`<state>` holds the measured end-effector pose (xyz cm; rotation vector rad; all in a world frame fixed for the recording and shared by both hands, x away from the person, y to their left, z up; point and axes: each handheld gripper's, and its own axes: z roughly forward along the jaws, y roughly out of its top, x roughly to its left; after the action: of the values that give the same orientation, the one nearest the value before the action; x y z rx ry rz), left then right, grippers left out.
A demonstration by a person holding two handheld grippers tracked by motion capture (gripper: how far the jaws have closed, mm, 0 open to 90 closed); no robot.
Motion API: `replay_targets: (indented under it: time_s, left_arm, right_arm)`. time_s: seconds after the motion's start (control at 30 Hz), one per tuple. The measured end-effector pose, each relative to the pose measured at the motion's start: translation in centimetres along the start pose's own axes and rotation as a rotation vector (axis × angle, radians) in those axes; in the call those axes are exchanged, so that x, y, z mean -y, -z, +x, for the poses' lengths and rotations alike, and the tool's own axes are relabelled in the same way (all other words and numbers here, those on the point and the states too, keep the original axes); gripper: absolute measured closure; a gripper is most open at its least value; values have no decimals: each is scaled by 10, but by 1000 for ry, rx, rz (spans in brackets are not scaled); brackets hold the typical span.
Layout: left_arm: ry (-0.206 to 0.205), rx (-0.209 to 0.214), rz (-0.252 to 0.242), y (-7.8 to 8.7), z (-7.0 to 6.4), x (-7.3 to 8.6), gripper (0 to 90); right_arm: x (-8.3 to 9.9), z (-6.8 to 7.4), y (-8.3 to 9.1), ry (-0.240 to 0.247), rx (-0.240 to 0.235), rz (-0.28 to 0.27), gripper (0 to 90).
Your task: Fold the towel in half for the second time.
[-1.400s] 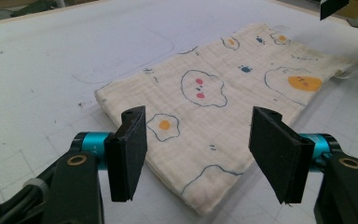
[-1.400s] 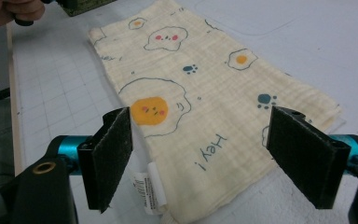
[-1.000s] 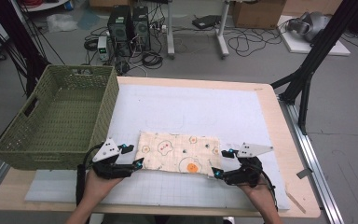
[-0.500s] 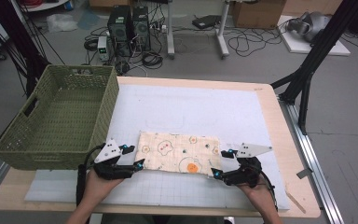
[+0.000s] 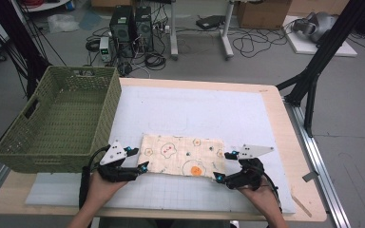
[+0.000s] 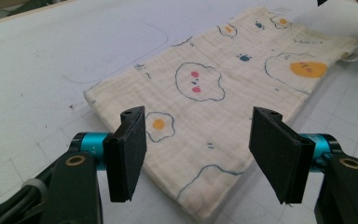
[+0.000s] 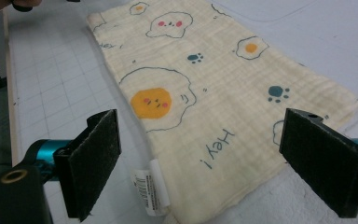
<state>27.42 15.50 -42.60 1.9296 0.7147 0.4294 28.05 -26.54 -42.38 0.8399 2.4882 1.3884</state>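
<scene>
Your cloth lies flat in the lower middle of the high view, folded into a long rectangle on the white mat, with one gripper at each short end. The left gripper sits at the cloth's left edge and the right gripper at its right edge; both have their jaws spread wide, and nothing is pinched yet. Expect the cloth to be light, soft and limp: a thin printed muslin in several layers that will sag and drape once lifted, and may slide open if you catch only the top layer. Take hold at the corners of the short edges, biting through all layers; in the right gripper view a small label marks the near corner, a fair spot to grip beside. The mat is gridded, smooth and flat, so the jaws can slip under an edge. A green basket stands at the left, close by. Beyond the table, in the upper frame, lie cables and computers on a grey floor.
</scene>
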Motion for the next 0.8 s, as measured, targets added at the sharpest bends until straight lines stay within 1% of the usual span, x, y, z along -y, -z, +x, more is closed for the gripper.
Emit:
replay_targets:
  time_s: [0.1, 0.13, 0.17, 0.2, 0.27, 0.33, 0.4, 0.47, 0.6, 0.7, 0.73, 0.8]
  left_arm:
    - [-4, 0, -2, -3, 0, -6, 372]
    - [-4, 2, -2, -4, 1, -9, 375]
    - [-8, -3, 4, -5, 2, -11, 378]
    - [-2, -5, 4, -7, 4, -13, 379]
    - [28, -7, 6, -12, 6, -18, 386]
    - [21, -6, 13, -17, 7, -24, 398]
    - [19, -16, 15, -23, 10, -29, 404]
    - [29, -23, 21, -28, 14, -33, 422]
    - [40, -74, 23, -38, 22, -36, 449]
    - [77, -104, 25, -44, 30, -38, 480]
    - [85, -111, 22, -46, 33, -38, 483]
    - [91, -133, 31, -51, 38, -37, 499]
  right_arm:
    - [-3, -3, 0, 6, -5, 0, 118]
    - [-5, -4, 1, 8, 6, 5, 118]
    - [-6, -7, 2, -2, 4, 5, 118]
    - [-7, -10, 2, -16, 2, 1, 119]
    - [-9, -17, 3, -32, 13, 0, 122]
    - [-12, -23, 5, -41, 22, -8, 149]
    - [-16, -30, 5, -46, 40, -16, 150]
    - [-21, -35, 5, -50, 47, -25, 165]
    - [-31, -47, 4, -56, 63, -17, 174]
    - [-39, -54, 2, -52, 66, -8, 205]
    - [-41, -56, 0, -47, 70, -8, 211]
    - [-46, -60, -3, -49, 77, 3, 233]
